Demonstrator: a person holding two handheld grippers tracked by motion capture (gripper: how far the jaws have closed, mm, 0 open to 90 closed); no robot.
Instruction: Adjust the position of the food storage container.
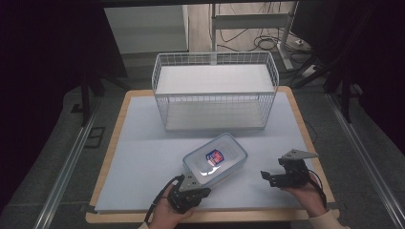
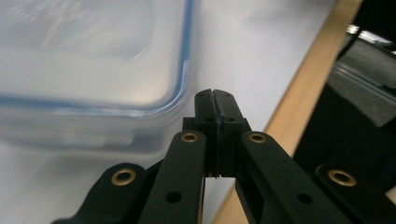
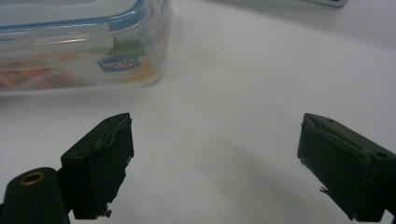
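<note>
Looking down from the high view, a clear plastic food container [image 1: 216, 160] with a blue-rimmed lid lies on the white table cover [image 1: 143, 157], in front of a white wire basket [image 1: 215, 90] standing farther back. The left gripper [image 1: 200, 183], held in the person's left hand [image 1: 167, 210], sits right at the container's near corner. The right gripper [image 1: 270, 177] rests in the right hand [image 1: 308, 193], apart from the container on its right side, with its jaws spread.

Along the left gripper view, the left gripper [image 2: 215, 100] has its jaws pressed together with nothing between them, their tips just beside the container's rounded corner [image 2: 116, 93]; whether they touch it I cannot tell. The table's wooden edge [image 2: 299, 102] runs alongside.

Along the right gripper view, the right gripper [image 3: 215, 135] has its jaws standing wide apart over the bare white cover [image 3: 243, 84]. The container [image 3: 84, 46] sits beyond the tips and to the left, a brand label on its side wall, well clear of both jaws.
</note>
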